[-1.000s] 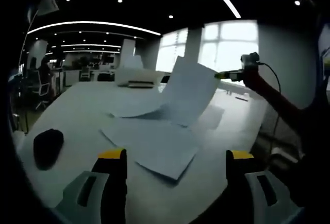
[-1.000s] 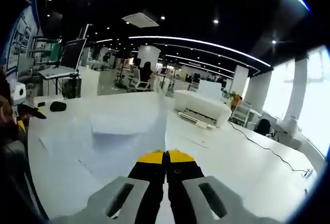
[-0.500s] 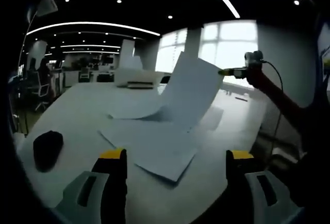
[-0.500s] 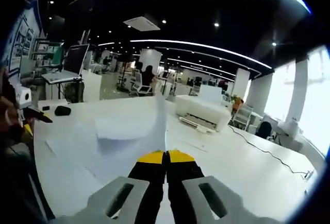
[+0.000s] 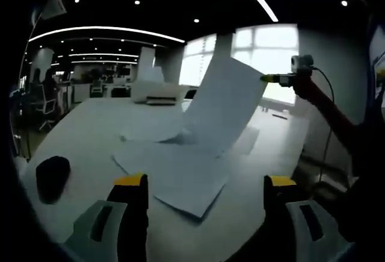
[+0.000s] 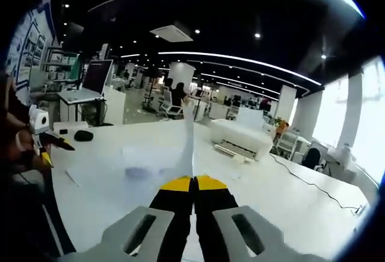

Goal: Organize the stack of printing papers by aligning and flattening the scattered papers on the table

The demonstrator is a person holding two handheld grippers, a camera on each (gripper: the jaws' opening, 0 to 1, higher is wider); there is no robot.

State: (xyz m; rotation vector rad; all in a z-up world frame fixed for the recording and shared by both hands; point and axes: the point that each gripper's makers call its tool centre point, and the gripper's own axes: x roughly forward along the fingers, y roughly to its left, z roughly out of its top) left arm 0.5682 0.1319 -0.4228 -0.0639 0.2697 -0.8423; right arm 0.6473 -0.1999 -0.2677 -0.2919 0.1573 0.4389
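Observation:
Several white sheets [image 5: 180, 171] lie loosely overlapped on the white table [image 5: 90, 123], just beyond my left gripper [image 5: 206, 182], which is open with nothing between its jaws. One sheet [image 5: 225, 102] is lifted steeply by its far corner, where my right gripper [image 5: 278, 79] pinches it, held out on a person's arm. In the right gripper view my right gripper [image 6: 193, 184] is shut on that sheet [image 6: 188, 141], seen edge-on rising from the jaws. Its lower edge still rests among the flat papers [image 6: 141, 162]. The left gripper [image 6: 48, 144] appears at the left of that view.
A white printer [image 5: 157, 91] stands at the far end of the table, also seen as the printer [image 6: 237, 135] right of the sheet. A black mouse-like object [image 5: 51, 176] lies near the left edge. A cable [image 6: 307, 174] runs across the right side of the table.
My right gripper has risen with the sheet, which now stands steeper and higher. The left gripper has stayed where it was, open.

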